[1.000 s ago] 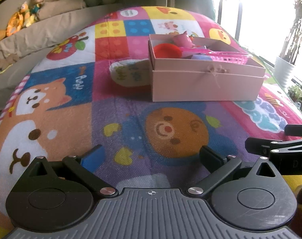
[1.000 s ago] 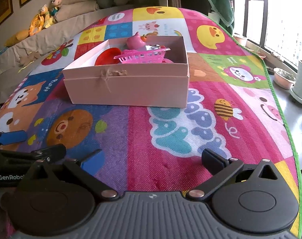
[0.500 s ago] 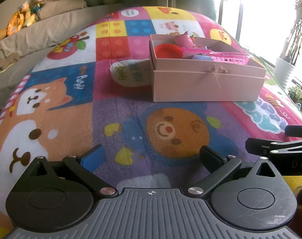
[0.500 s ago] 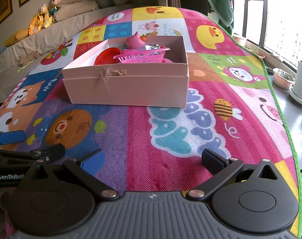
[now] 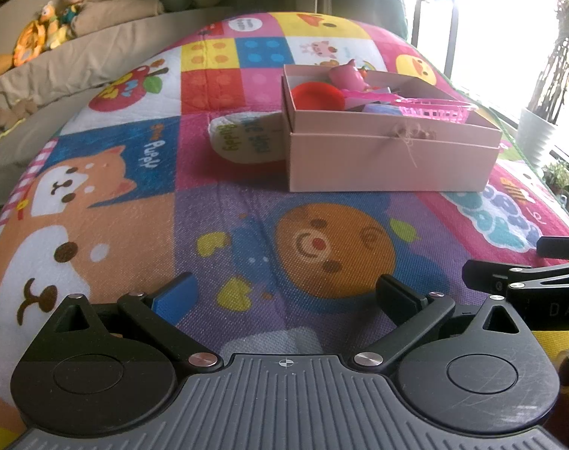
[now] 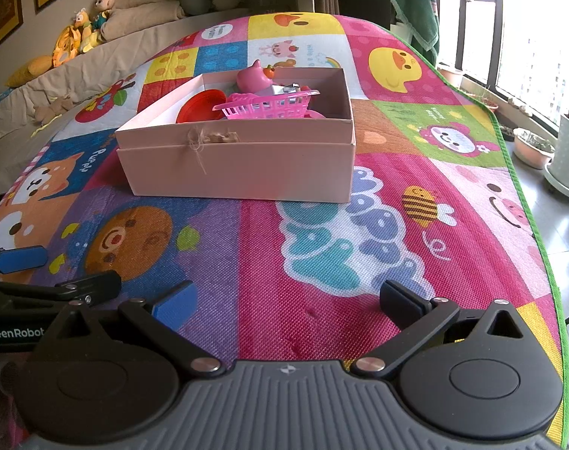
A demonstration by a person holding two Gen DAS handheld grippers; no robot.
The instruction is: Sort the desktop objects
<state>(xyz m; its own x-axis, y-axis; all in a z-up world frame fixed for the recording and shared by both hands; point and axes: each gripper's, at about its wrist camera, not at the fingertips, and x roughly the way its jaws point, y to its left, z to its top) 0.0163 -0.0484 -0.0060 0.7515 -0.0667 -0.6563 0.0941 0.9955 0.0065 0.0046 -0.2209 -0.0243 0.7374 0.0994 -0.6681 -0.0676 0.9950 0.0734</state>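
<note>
A pink cardboard box (image 5: 389,161) (image 6: 239,172) stands on the colourful play mat (image 5: 134,225) (image 6: 322,262). Inside it lie a red bowl (image 5: 316,95) (image 6: 200,107), a pink pig toy (image 5: 346,75) (image 6: 252,78) and a pink plastic basket (image 5: 434,108) (image 6: 269,107). A white pouch with green lettering (image 5: 246,138) lies on the mat against the box's left side. My left gripper (image 5: 284,296) is open and empty, low over the mat in front of the box. My right gripper (image 6: 288,296) is open and empty, beside it to the right.
A beige sofa with stuffed toys (image 5: 48,30) (image 6: 85,26) runs along the far left. Plant pots (image 6: 565,153) stand on the floor by the window at right. The mat's green edge (image 6: 539,225) drops off at right.
Both views have shifted very slightly; the box sits marginally nearer. Both grippers stay open and empty.
</note>
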